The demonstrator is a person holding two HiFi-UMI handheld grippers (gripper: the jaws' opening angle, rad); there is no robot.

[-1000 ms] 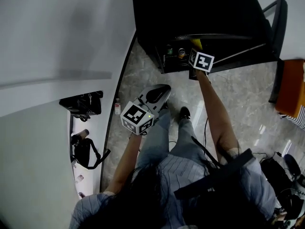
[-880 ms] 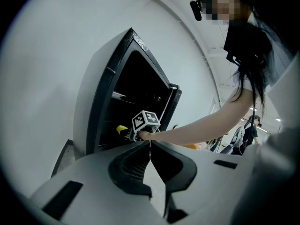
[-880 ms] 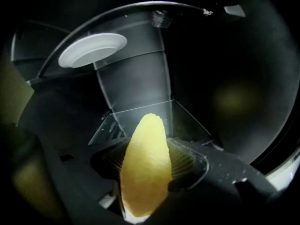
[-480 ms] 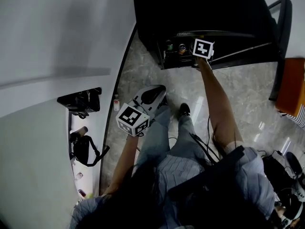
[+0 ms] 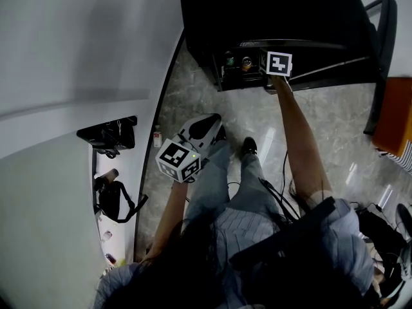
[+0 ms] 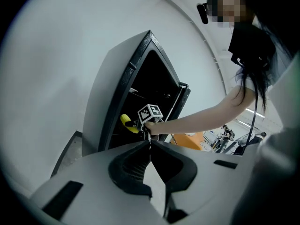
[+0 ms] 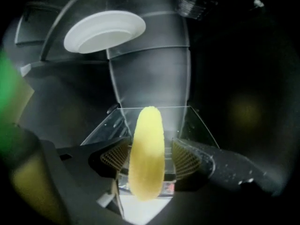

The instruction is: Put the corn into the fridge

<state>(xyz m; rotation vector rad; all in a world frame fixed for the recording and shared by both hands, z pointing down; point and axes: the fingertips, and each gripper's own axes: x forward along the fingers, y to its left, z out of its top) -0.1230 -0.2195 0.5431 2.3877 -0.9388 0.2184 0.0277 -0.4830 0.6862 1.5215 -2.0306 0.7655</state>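
Observation:
The yellow corn cob (image 7: pixel 147 153) lies lengthwise between the pads of my right gripper (image 7: pixel 150 157), over a clear shelf (image 7: pixel 197 121) inside the dark fridge (image 5: pixel 257 11). These jaws have just been opening: a gap shows between the cob and the right pad (image 7: pixel 187 158). From the left gripper view, the corn (image 6: pixel 126 123) sticks out past the right gripper's marker cube (image 6: pixel 150 113) in the fridge opening. In the head view only that cube (image 5: pixel 279 64) shows. My left gripper (image 5: pixel 212 121) hangs over the floor, shut and holding nothing.
A white plate (image 7: pixel 104 30) sits on a shelf deeper in the fridge. Cans stand in a low rack (image 5: pixel 235 62) at the fridge front. The open door (image 5: pixel 380 37) is at right, by an orange seat (image 5: pixel 394 118). A bag (image 5: pixel 112 201) lies left.
The right gripper's cube has moved a little further into the fridge, and the corn tip no longer shows in the head view. The left gripper drifted slightly left and lower.

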